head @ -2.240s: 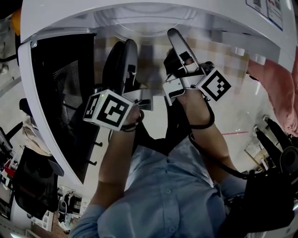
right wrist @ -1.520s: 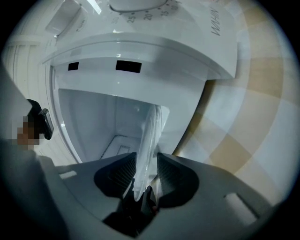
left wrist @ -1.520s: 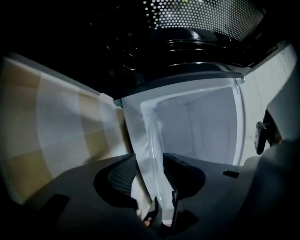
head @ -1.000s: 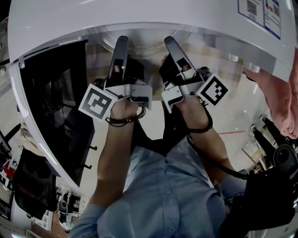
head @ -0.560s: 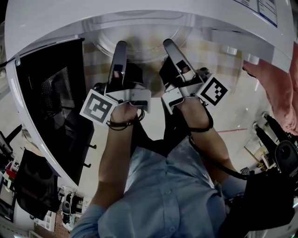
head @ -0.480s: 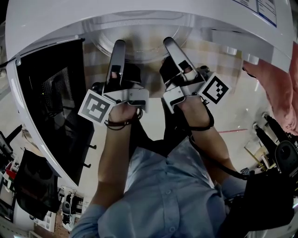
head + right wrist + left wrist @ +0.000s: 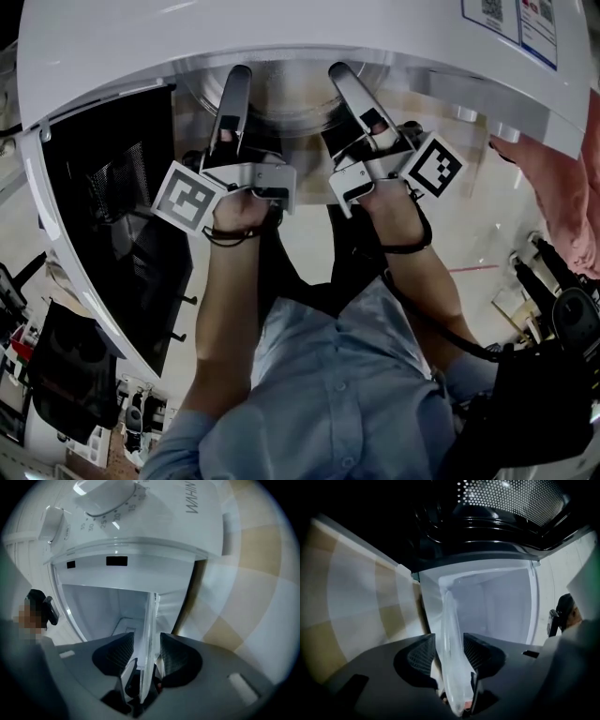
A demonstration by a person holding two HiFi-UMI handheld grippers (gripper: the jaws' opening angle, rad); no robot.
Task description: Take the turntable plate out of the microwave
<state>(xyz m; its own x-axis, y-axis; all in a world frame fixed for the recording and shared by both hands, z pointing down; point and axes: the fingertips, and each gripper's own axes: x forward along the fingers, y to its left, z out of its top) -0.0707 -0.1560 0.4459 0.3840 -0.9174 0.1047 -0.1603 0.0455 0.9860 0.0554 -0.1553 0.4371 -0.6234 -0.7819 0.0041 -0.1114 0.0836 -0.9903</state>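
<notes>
Two holds on one plate point(image 7: 284, 94): it lies flat at the mouth of the microwave point(image 7: 281, 28), with its near rim toward you and its far part under the white top. You took that rim at two spots, one either side of the middle, because a wide, slick glass disc would tip or swing from a single pinch. Both grippers are rolled on their sides, so one jaw goes over the rim and one under it.

The left gripper point(image 7: 234, 80) has just been opening its jaws. They now stand apart with the rim between them and no pad pressing. The right gripper point(image 7: 345, 80) is the same: just opened, let go, glass in the gap.

I judge that something beneath the plate now bears it, not your grip. No view shows whether that is the cavity floor or the checked cloth point(image 7: 253, 611) in front. The door point(image 7: 112, 187) stands open at your left, leaving the mouth free for both arms
</notes>
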